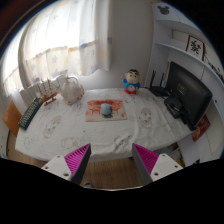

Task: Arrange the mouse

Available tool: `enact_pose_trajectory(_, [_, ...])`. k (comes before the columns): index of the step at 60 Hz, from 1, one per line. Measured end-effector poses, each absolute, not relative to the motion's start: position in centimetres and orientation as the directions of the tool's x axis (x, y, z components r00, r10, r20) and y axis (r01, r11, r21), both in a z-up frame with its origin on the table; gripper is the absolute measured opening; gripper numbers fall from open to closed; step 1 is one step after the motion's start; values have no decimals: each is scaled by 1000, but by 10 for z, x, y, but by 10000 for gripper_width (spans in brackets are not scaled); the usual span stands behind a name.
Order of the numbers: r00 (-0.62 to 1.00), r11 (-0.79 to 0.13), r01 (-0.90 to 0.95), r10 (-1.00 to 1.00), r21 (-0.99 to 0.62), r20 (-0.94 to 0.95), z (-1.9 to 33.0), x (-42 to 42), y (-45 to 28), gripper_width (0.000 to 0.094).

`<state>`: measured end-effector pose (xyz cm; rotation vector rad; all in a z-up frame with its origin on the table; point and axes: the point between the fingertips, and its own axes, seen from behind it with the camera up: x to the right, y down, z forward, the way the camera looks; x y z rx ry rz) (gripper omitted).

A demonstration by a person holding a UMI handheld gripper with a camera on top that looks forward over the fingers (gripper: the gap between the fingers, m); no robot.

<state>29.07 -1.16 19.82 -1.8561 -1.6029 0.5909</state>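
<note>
Magenta pads (78, 158) line the inner faces of the tool (112, 162), whose two fingers stand wide apart with nothing between them. The tool hovers short of the near edge of the tabletop (60, 135), above a strip of wooden floor (112, 176).

Beyond the fingers the tabletop is covered with a pale, patterned cloth. Near its middle lies an orange-pink mat (108, 111), and on that mat sits a small bluish-grey object (104, 108), which may be the mouse, though it is too small to tell for certain. It is well ahead of the fingers and untouched.

At the far edge of the tabletop, beyond the mat, stands a figurine (131, 81) with a blue top and red base. Toward the left of the tabletop a rounded white object (72, 90) rests, and further left a dark keyboard (32, 110) lies along the edge.

On the right side a dark monitor (189, 93) stands, angled toward the middle, with a few small dark items beside its foot. Behind the tabletop, sheer white curtains (65, 45) hang across a bright window.
</note>
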Motion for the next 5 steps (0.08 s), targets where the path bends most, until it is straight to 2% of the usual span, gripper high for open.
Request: enact_pose_trajectory(5, [152, -63, 708, 986, -704, 64, 200, 298, -12, 848])
